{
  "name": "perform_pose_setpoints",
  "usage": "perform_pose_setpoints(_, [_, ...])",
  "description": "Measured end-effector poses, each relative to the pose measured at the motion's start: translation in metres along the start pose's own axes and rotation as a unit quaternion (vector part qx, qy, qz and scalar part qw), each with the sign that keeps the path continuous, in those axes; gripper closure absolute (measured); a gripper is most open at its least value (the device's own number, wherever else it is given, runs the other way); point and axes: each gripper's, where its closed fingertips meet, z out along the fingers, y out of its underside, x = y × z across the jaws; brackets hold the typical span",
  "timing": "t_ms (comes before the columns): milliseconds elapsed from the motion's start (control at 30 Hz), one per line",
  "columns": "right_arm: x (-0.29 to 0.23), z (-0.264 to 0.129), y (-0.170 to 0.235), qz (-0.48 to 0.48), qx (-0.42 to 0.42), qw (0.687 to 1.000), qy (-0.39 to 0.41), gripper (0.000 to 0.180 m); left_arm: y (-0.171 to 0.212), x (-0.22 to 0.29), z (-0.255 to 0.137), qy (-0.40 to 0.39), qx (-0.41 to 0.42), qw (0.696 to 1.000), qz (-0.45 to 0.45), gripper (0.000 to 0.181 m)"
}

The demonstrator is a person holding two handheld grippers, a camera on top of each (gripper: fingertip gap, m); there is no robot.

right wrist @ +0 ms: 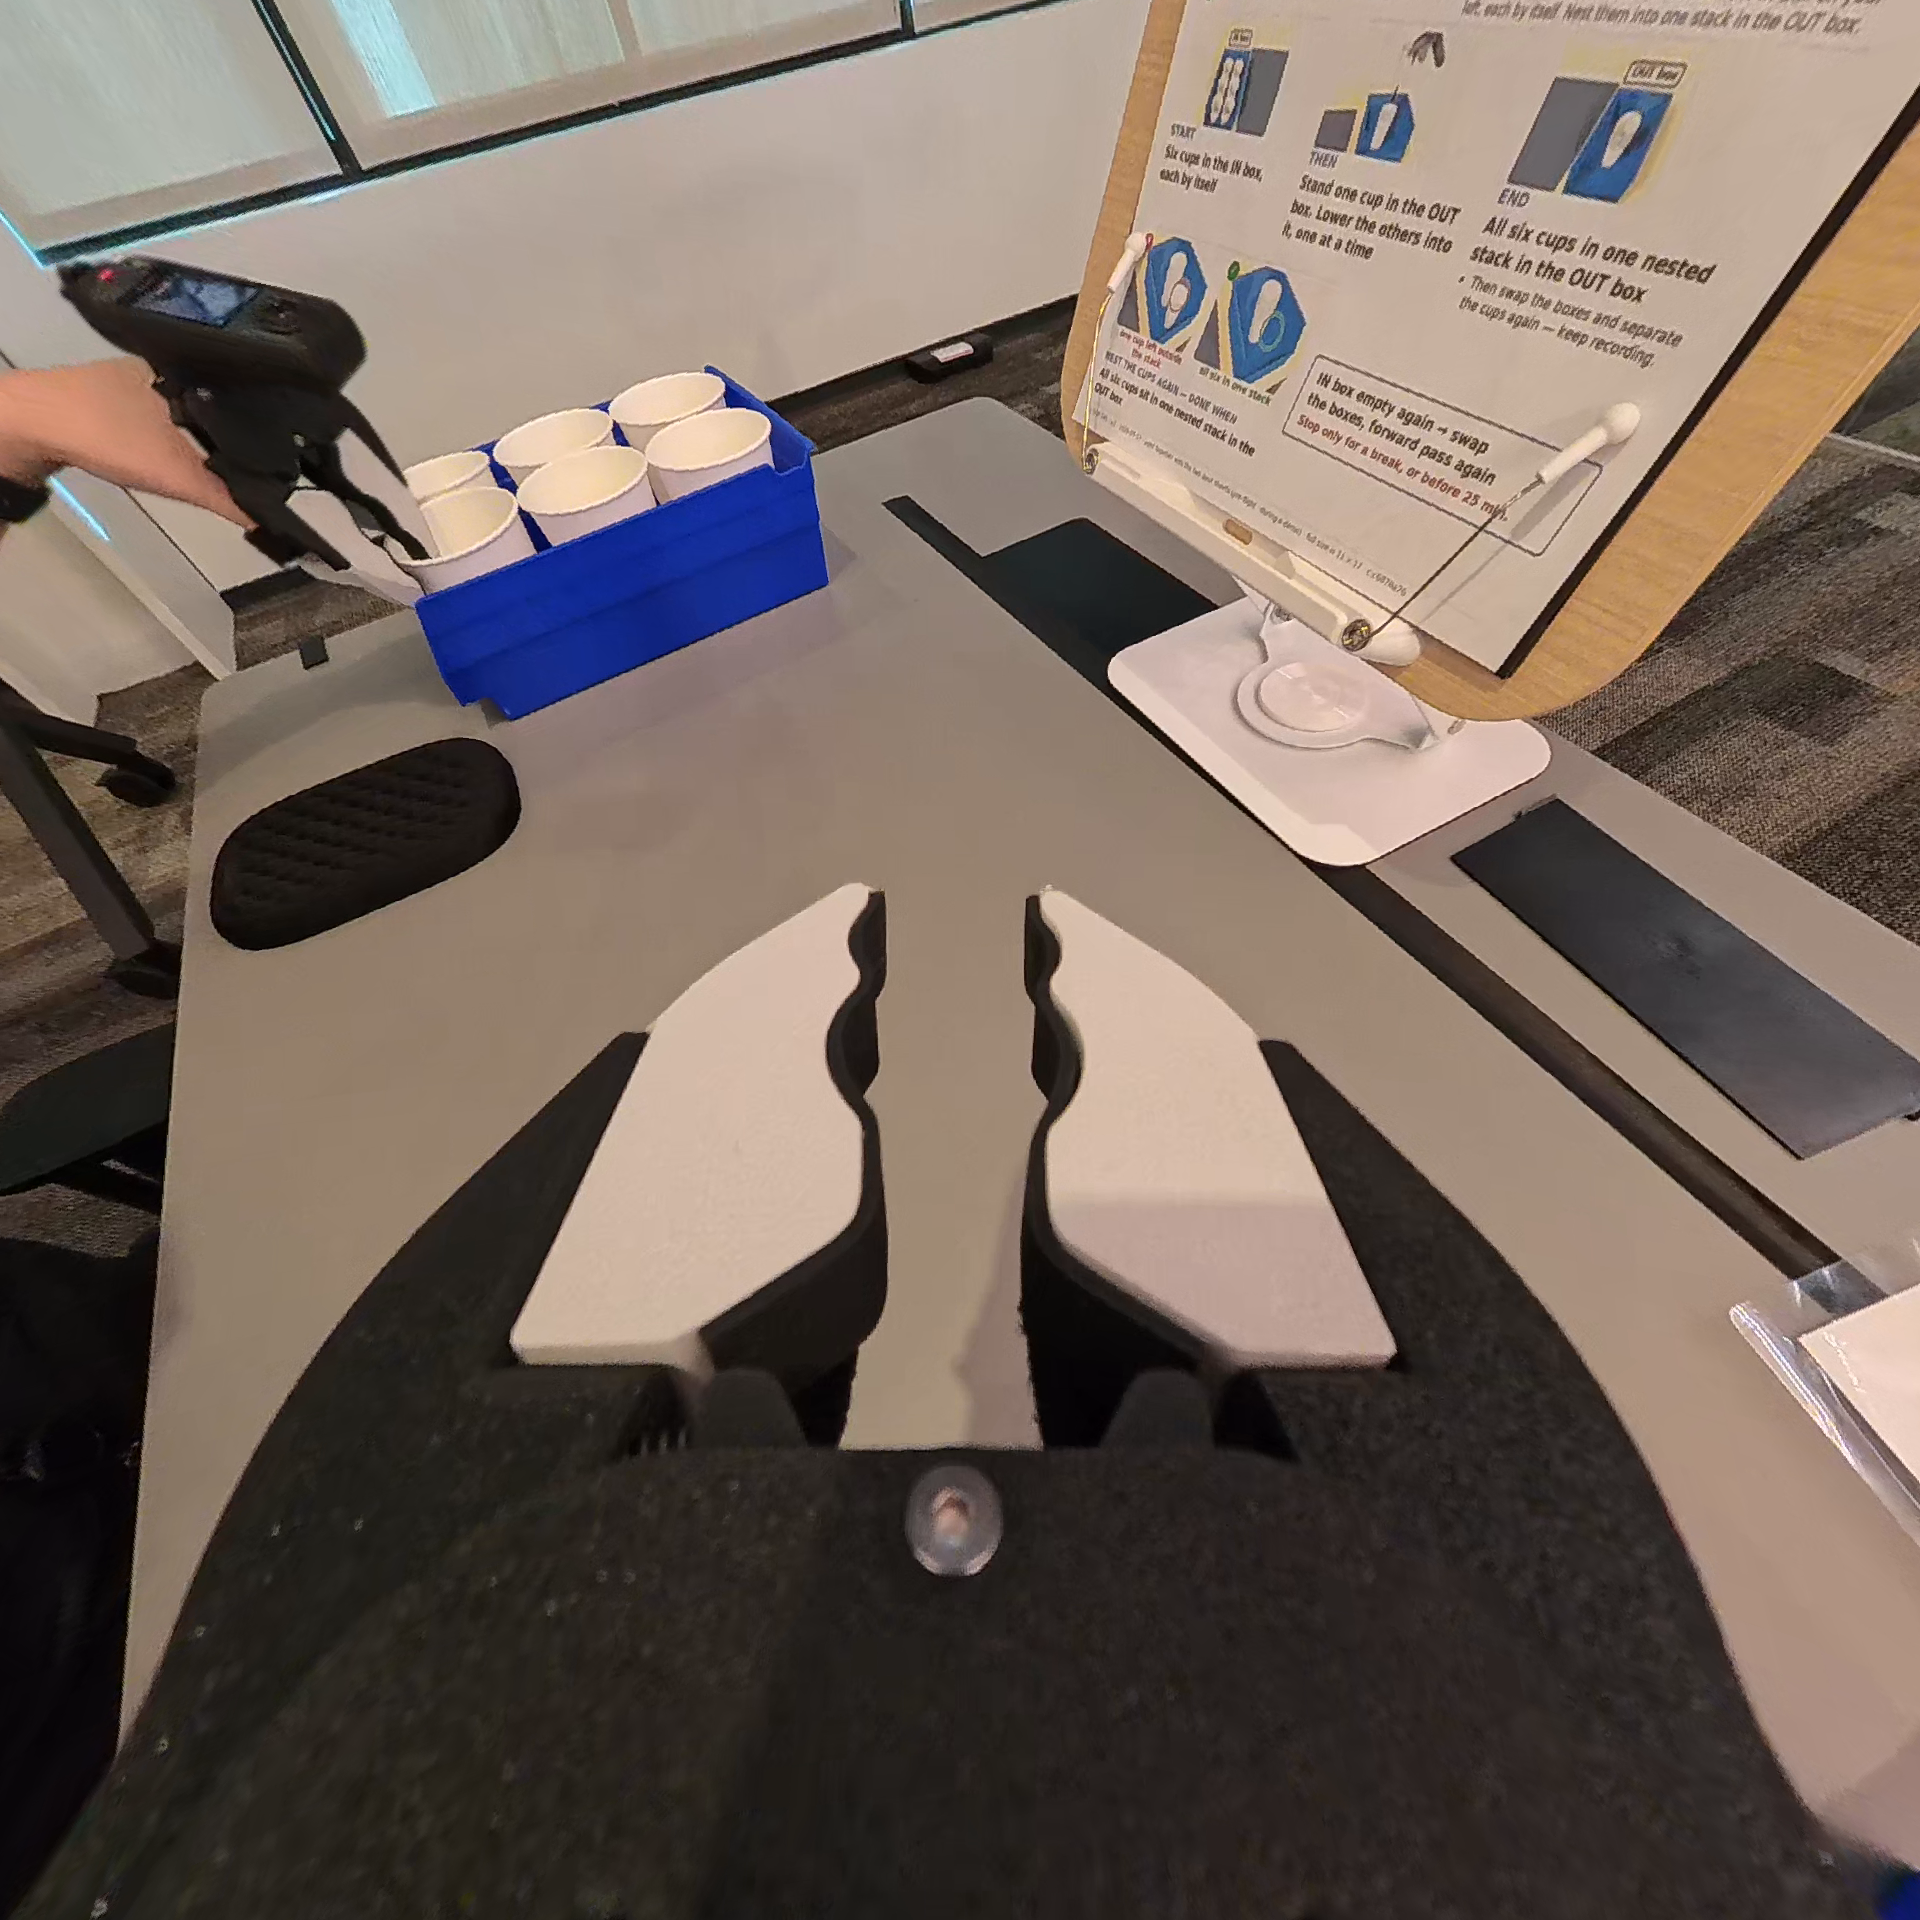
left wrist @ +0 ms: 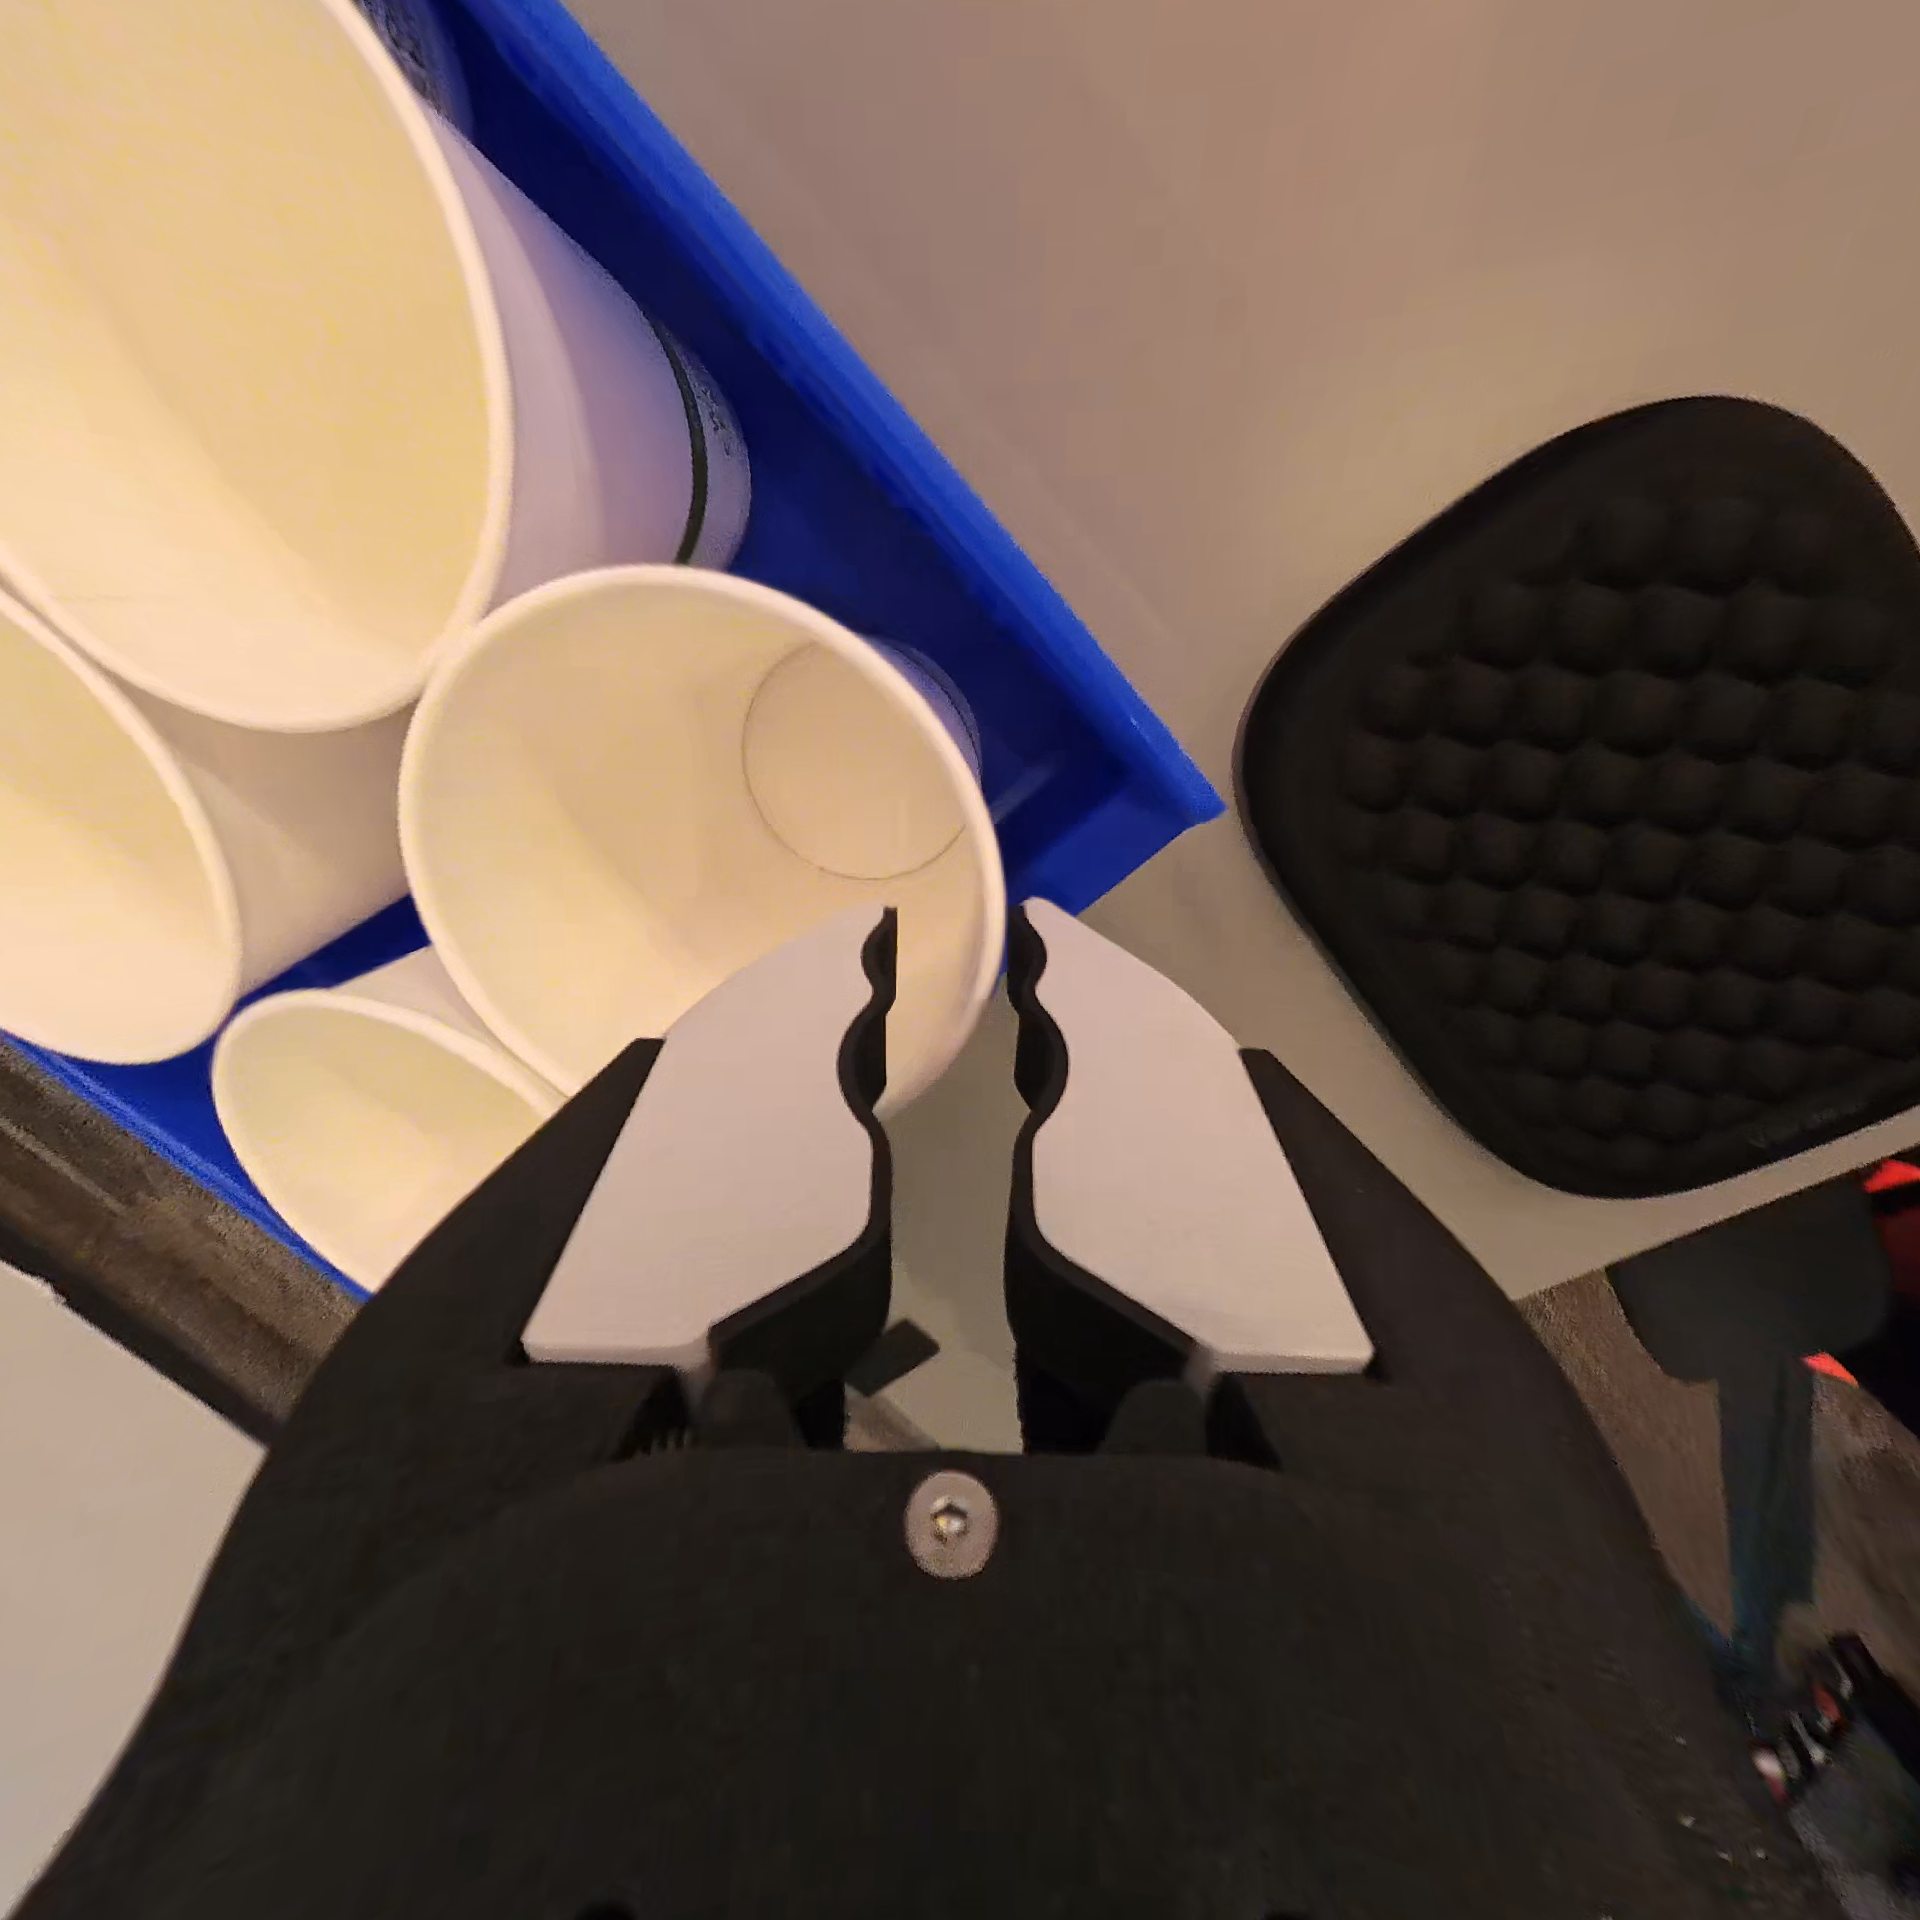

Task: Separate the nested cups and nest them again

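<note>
**Left gripper pinching a cup rim at the bin's corner**

At the near corner of the blue bin (right wrist: 623, 592), the left gripper (left wrist: 951, 925) has its fingers narrowed onto the wall of a white paper cup (left wrist: 665, 831), one finger inside the rim and one outside. That cup tilts (its round bottom shows in the left wrist view) and touches its neighbours. Six cups (right wrist: 592, 468) stand in the bin, which sits at the far left of the grey table (right wrist: 935, 790). Near it lies a black dimpled pad (right wrist: 358, 836). Over the table's middle, the right gripper (right wrist: 956, 899) hangs slightly parted and grips nothing. An instruction board (right wrist: 1455, 312) on a white stand rises to the right.
</note>
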Motion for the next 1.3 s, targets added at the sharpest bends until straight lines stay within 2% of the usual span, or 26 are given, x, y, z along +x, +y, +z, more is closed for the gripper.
perform_pose_setpoints(167, [0.003, 0.0, 0.005, 0.001, -0.011, 1.0, 0.004, 0.155, -0.01, 0.003, 0.003, 0.028, -0.016, 0.999, 0.007, 0.169])
perform_pose_setpoints(300, [0.006, -0.001, 0.007, 0.005, -0.014, 1.0, 0.004, 0.155, -0.005, -0.002, 0.009, 0.007, -0.039, 0.999, 0.017, 0.17])
perform_pose_setpoints(367, [0.007, -0.001, 0.007, 0.007, -0.012, 1.0, 0.003, 0.155, -0.007, 0.0, 0.009, 0.01, -0.032, 0.999, 0.016, 0.178])
perform_pose_setpoints(1300, [0.015, 0.003, 0.018, 0.029, -0.025, 0.999, -0.006, 0.155, -0.006, 0.008, 0.004, 0.014, -0.038, 0.998, 0.043, 0.18])
